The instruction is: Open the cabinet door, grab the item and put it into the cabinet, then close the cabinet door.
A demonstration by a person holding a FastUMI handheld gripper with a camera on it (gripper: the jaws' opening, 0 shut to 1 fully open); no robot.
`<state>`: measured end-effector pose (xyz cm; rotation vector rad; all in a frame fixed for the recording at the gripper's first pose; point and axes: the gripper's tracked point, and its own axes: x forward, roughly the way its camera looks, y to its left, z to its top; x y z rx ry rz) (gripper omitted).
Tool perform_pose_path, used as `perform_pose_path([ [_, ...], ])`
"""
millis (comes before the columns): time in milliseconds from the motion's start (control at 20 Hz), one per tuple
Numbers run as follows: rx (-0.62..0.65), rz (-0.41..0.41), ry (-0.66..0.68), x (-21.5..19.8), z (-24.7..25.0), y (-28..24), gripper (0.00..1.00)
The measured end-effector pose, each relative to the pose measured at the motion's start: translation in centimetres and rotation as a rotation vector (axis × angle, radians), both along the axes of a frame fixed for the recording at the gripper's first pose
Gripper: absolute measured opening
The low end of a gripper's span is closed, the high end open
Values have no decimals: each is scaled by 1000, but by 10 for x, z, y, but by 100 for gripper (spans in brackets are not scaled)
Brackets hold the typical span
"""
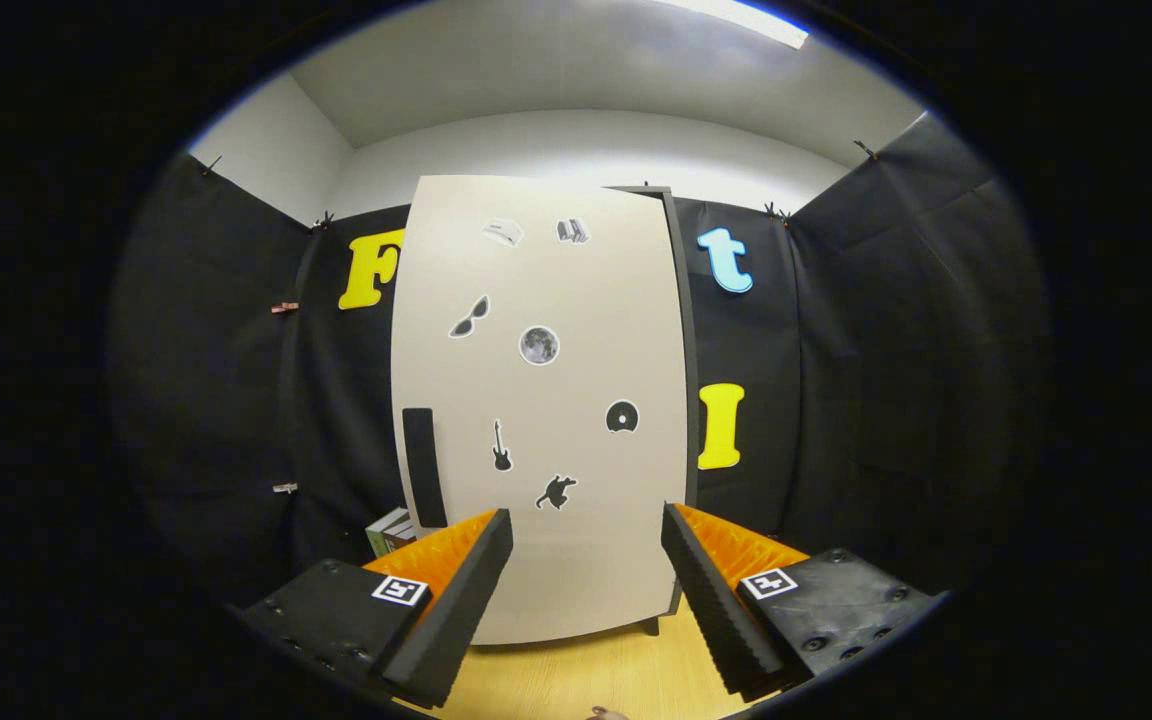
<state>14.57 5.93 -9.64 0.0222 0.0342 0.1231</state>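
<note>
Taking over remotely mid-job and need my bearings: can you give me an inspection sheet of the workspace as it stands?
Surface: light wooden floor.
Job's things: cabinet door shut, black handle at its left edge; item, boxes or books, beside the cabinet's lower left.
Clutter: stickers on the door.
Grippers: gripper open, fingers apart, holding nothing, door beyond them.
Cables: nothing seen.
Surroundings: black cloth walls, white ceiling.
</note>
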Motion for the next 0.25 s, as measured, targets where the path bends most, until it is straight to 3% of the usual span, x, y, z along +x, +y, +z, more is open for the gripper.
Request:
perform_pose_path([
  [250,-2,1,4,-9,1,5,97],
])
